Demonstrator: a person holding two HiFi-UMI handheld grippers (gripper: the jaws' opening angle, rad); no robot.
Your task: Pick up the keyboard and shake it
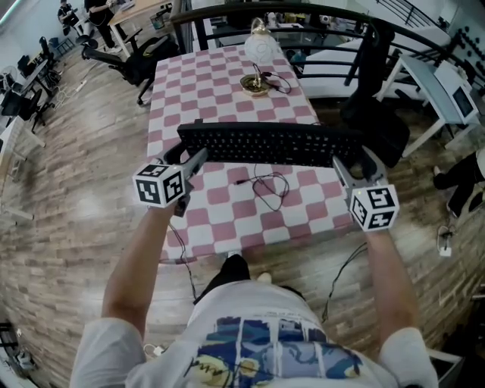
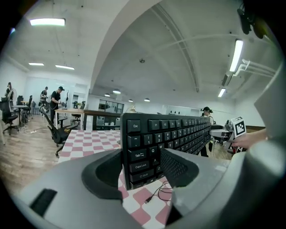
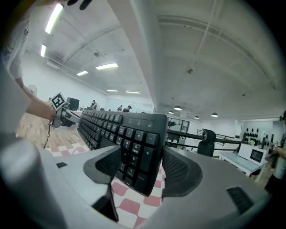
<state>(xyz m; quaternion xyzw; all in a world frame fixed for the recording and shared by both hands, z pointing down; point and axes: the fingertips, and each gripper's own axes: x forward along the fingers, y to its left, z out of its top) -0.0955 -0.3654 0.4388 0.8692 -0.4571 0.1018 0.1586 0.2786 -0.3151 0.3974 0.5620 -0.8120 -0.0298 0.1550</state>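
My left gripper (image 1: 191,158) clamps the keyboard (image 1: 269,144) at its 9 o'clock end, and my right gripper (image 1: 347,162) clamps the 3 o'clock end, holding it over the tabletop (image 1: 220,83). Both bites look shallow. Hard shaking may twist it loose, and the cable (image 1: 270,186) trailing at 6 o'clock could snag.

This is a large open-plan office, perhaps doubling as a lab-style workroom. A wood-plank floor (image 1: 61,197) runs under rows of desks (image 1: 136,9) with black swivel chairs (image 1: 121,61) pulled up, and several people (image 2: 56,100) stand among them. Overhead, a white vaulted ceiling (image 2: 147,40) carries long strip lights (image 2: 235,56). A black railing (image 1: 369,53) fences off one side, near a white desk (image 1: 443,83) bearing what looks like a small monitor (image 1: 462,98). A checked tabletop (image 1: 220,91) holds a lamp (image 1: 259,49), and a black keyboard (image 1: 273,144) suits the office setting.
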